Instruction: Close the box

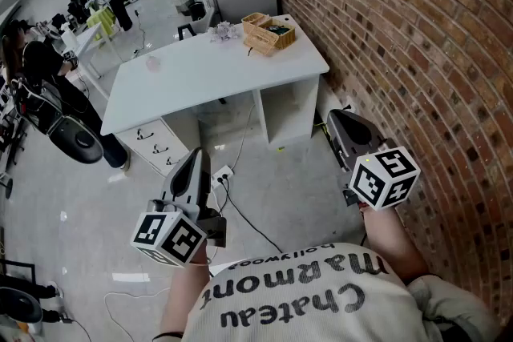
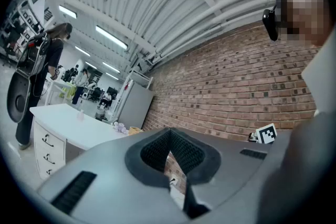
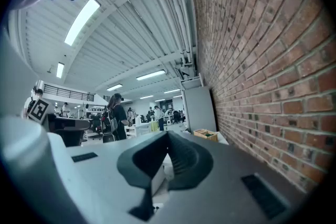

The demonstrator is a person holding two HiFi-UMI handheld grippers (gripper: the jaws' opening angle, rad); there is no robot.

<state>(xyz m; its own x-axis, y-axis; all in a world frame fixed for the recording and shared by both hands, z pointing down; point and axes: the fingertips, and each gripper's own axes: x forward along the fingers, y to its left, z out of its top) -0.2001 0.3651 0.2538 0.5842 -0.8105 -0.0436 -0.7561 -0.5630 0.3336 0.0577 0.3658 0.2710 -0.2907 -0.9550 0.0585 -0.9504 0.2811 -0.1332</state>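
A tan box [image 1: 268, 32] with its flaps standing open sits at the far right corner of a white table [image 1: 208, 80], well ahead of both grippers. It also shows small in the left gripper view as the box [image 2: 135, 129] and in the right gripper view as the box [image 3: 206, 135]. My left gripper [image 1: 195, 158] is held above the floor short of the table, jaws together and empty [image 2: 170, 131]. My right gripper [image 1: 337, 120] hangs near the brick wall, also shut on nothing [image 3: 167, 134]. Both point level toward the table.
A brick wall [image 1: 401, 36] runs along the right. Under the table stand a drawer unit [image 1: 156, 142] and a white cabinet [image 1: 284, 112]. Cables [image 1: 240, 212] trail over the floor. A person [image 1: 36, 64] stands at the left beside a black round object [image 1: 76, 140].
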